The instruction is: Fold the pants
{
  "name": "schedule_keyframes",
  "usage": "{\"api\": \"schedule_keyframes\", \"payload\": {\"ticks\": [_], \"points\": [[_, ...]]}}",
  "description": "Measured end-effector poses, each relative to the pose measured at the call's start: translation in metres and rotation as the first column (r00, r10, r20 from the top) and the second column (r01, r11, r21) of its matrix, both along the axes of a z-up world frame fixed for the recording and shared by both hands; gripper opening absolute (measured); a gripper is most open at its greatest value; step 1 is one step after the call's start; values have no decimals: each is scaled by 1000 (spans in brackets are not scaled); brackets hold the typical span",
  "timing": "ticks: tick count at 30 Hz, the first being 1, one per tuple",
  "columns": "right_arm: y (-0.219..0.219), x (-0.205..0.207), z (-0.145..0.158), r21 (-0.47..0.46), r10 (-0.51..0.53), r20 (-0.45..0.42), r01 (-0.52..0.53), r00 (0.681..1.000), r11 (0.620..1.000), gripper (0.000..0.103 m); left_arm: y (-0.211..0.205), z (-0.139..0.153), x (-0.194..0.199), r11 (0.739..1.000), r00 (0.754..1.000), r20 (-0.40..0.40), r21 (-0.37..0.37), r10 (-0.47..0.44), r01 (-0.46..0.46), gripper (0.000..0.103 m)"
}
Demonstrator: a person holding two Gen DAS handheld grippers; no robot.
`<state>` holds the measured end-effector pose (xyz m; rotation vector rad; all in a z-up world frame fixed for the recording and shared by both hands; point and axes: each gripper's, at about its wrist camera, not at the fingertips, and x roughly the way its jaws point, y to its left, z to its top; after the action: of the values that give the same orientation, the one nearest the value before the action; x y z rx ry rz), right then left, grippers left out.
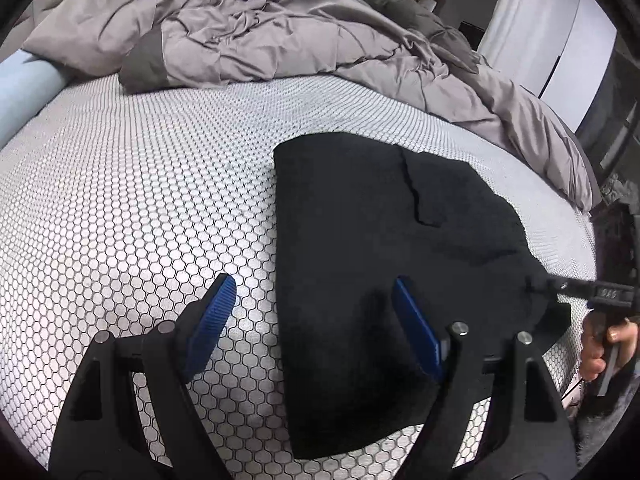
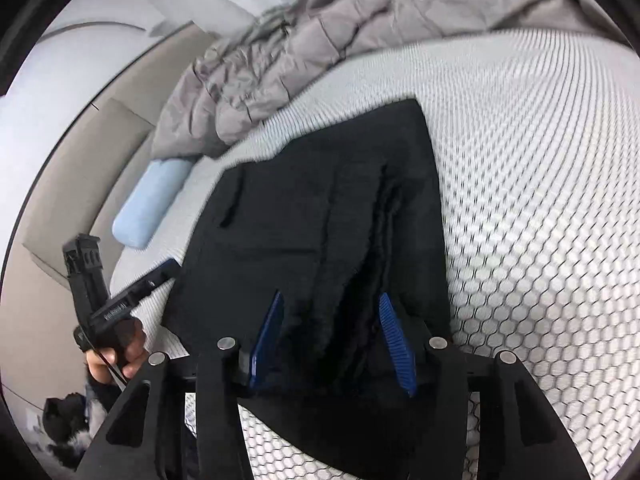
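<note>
The left tool (image 1: 310,312) hangs spread wide over the bed, its left finger above bare honeycomb-patterned mattress (image 1: 120,208) and its right finger above the near left part of the black pants (image 1: 380,220), so the garment's long left edge runs just inside the gap with nothing pinched. The pants lie ahead of and to the right of this tool as a flat, partly folded slab, with a pocket slit showing on top. Judging from that, the step in hand looks like setting up the next fold, and it would go best if this tool came down squarely on that left edge and took every layer at once. Further right, the right tool (image 2: 330,336) stands part spread over the near end of the pants (image 2: 320,220), straddling a raised ridge of stacked fabric; the pads do not visibly press on it, so I read it as not gripping. Both tools should bite at matching depth before any lift, or the layers may slide apart. The rumpled grey duvet (image 1: 280,40) lies well beyond both tools, and the pale blue pillow (image 2: 148,204) sits to the far left of the right tool, clear of the work.
</note>
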<state>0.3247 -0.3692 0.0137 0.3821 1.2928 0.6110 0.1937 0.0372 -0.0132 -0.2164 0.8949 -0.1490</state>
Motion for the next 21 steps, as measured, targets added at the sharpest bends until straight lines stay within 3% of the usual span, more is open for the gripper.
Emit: {"api": "schedule_keyframes", "payload": {"ticks": [3, 4, 5, 8, 10, 11, 12, 14, 16, 18, 19, 21], "points": [[6, 5, -8, 15, 1, -17, 0, 1000, 1000, 51, 1, -5, 3, 1000, 1000, -20, -3, 7, -7, 78], [9, 5, -6, -1, 2, -1, -2, 1000, 1000, 41, 1, -4, 4, 1000, 1000, -17, -5, 11, -11, 78], [13, 4, 1, -1, 16, 30, -16, 999, 1000, 21, 1, -4, 3, 1000, 1000, -13, -4, 16, -16, 78], [17, -14, 40, 0, 45, 163, -45, 986, 999, 16, 0, 2, -1, 1000, 1000, 10, -3, 13, -13, 78], [17, -26, 55, 3, 68, 190, -70, 979, 998, 16, -3, 5, -3, 1000, 1000, 19, 12, 1, -1, 78], [19, -30, 56, -50, 83, 201, -74, 976, 996, 16, -5, 4, -3, 1000, 1000, 19, 23, -9, 8, 78], [23, -31, 51, -121, 96, 199, -73, 975, 990, 16, -8, 4, -4, 999, 1000, 15, 34, -20, 19, 78], [26, -27, 21, -227, 117, 111, -89, 987, 970, 24, -16, -2, -2, 997, 999, -6, 69, -46, 46, 78], [25, -24, 15, -223, 112, 92, -89, 989, 971, 26, -23, -3, -2, 993, 998, -10, 108, -55, 55, 78], [20, -26, 32, -210, 103, 140, -72, 985, 975, 35, -29, 4, -5, 991, 998, 20, 124, -60, 57, 78], [18, -29, 45, -221, 84, 203, -38, 976, 975, 43, -32, 11, -9, 990, 996, 52, 128, -67, 60, 78], [20, -37, 68, -228, 65, 325, 11, 943, 974, 46, -45, 20, -16, 985, 987, 111, 144, -113, 97, 78]]}}
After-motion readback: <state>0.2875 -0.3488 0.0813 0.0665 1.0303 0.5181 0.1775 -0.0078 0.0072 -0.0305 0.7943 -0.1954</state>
